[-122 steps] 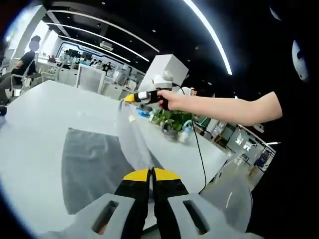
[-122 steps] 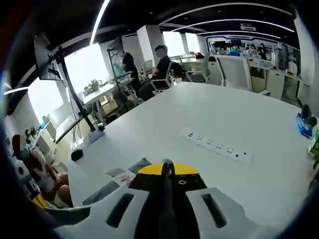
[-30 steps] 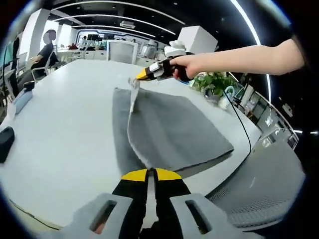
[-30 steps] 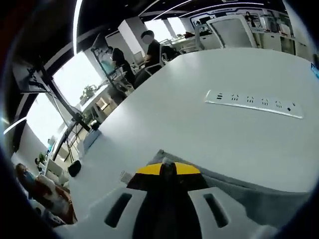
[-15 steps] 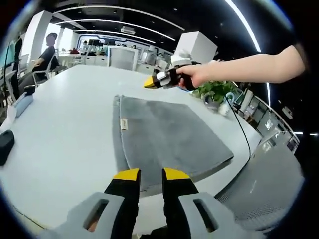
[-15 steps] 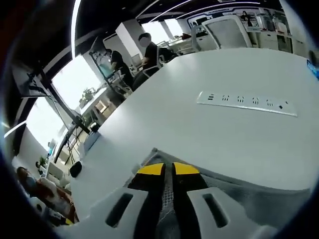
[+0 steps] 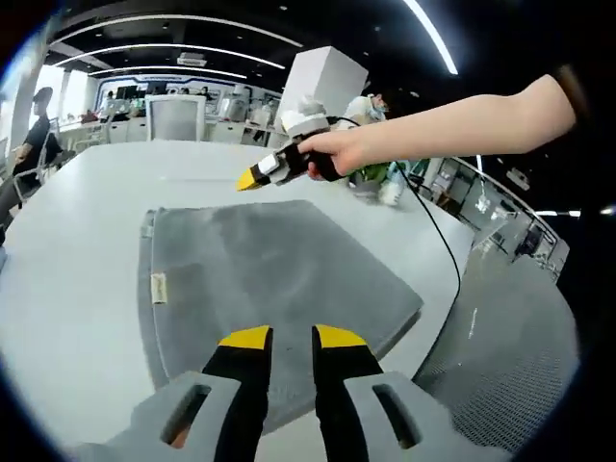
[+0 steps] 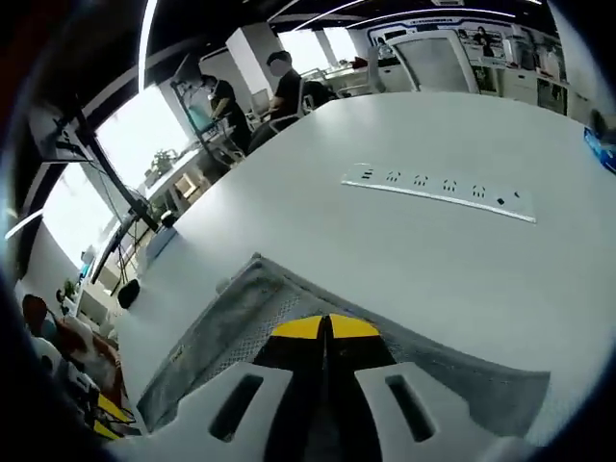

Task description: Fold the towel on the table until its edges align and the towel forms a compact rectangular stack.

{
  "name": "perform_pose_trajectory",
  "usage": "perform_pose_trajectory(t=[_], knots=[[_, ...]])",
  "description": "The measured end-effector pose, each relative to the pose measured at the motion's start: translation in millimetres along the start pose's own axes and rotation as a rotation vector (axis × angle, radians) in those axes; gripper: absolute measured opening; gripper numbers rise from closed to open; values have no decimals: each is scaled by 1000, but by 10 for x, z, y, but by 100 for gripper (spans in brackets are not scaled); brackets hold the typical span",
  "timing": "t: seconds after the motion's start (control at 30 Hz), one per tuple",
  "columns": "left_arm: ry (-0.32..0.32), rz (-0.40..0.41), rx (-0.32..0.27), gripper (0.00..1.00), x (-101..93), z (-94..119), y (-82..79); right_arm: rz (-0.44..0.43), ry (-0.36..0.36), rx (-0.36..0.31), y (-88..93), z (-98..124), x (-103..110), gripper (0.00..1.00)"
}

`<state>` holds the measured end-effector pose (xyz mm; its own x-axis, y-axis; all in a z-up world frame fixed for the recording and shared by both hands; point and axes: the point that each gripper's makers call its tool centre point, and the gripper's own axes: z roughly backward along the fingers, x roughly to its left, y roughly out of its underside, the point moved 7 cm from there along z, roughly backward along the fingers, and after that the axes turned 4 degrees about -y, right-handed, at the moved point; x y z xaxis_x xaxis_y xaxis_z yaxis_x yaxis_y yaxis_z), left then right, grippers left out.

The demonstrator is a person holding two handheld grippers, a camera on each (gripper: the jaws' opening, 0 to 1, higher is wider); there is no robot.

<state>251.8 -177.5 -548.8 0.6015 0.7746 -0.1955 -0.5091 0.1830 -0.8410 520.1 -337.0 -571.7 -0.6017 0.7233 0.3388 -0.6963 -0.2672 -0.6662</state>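
- Here, in the left gripper view, a seated person [image 7: 29, 144] shows at the far left edge, beside the white table [image 7: 67, 289].
- The grey towel [image 7: 279, 279] lies flat on that table, folded over, with a lower layer peeking out along its left edge and a small label [image 7: 159, 287] near that edge.
- The left gripper [image 7: 285, 337] hangs at the near edge of the towel, its yellow-tipped jaws parted by a narrow gap with nothing between them; the towel shows through the gap.
- Beyond the towel's far edge, a hand [image 7: 342, 152] coming in from the right holds the right gripper [image 7: 246, 180] above the table, its yellow tip pointing left, clear of the cloth.
- Behind the hand stand a white pillar [image 7: 322, 87] and green plants [image 7: 380, 178], with a white chair [image 7: 175, 117] further left at the far side of the table.
- In the right gripper view, people [image 8: 255, 96] sit at desks at the far left by bright windows.
- The right gripper's jaws are pressed together with no gap and nothing between them, tips over the towel.
- The towel spreads across the near table, one corner reaching far-left.
- A white power strip [image 8: 438, 192] lies on the bare table well beyond the towel, to the right.
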Motion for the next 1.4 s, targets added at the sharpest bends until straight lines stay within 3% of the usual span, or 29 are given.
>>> perform_pose_trajectory(t=[0.1,0.23,0.33,0.4,0.47,0.53,0.63,0.73,0.83,0.87,0.93,0.97,1.13,1.23,1.27,1.37,1.4], knots=[[91,-70,32,16,-139,-200,-64,3,65,38,129,94,-176,0],[197,-192,98,15,-331,-406,-134,-8,78,38,209,198,-304,0],[309,-139,112,15,-555,-605,-245,41,119,82,316,294,-431,0],[328,-161,145,15,-637,-756,-268,8,125,85,365,330,-470,0],[338,-164,217,12,-728,-887,-243,-65,107,83,407,350,-491,0],[365,-188,199,11,-809,-991,-266,-19,112,95,418,354,-542,0],[377,-206,217,11,-914,-1142,-239,137,117,199,484,327,-605,0],[369,-275,260,11,-959,-1242,-151,246,105,214,477,294,-593,0],[298,-311,379,11,-930,-1294,12,260,131,244,457,265,-576,0],[275,-327,413,11,-918,-1297,59,316,136,272,444,261,-572,0],[264,-406,425,11,-916,-1301,144,402,141,300,433,248,-549,0],[278,-435,360,11,-944,-1312,107,473,153,320,435,238,-534,0],[251,-468,391,8,-945,-1294,107,743,209,414,446,189,-434,0],[248,-515,416,7,-966,-1303,95,1117,257,574,461,126,-324,0],[246,-530,421,7,-973,-1304,94,1179,278,616,469,106,-300,0],[241,-578,432,7,-991,-1292,97,1199,344,693,482,64,-268,0],[233,-592,437,6,-1005,-1278,104,1168,358,704,472,37,-262,0]])
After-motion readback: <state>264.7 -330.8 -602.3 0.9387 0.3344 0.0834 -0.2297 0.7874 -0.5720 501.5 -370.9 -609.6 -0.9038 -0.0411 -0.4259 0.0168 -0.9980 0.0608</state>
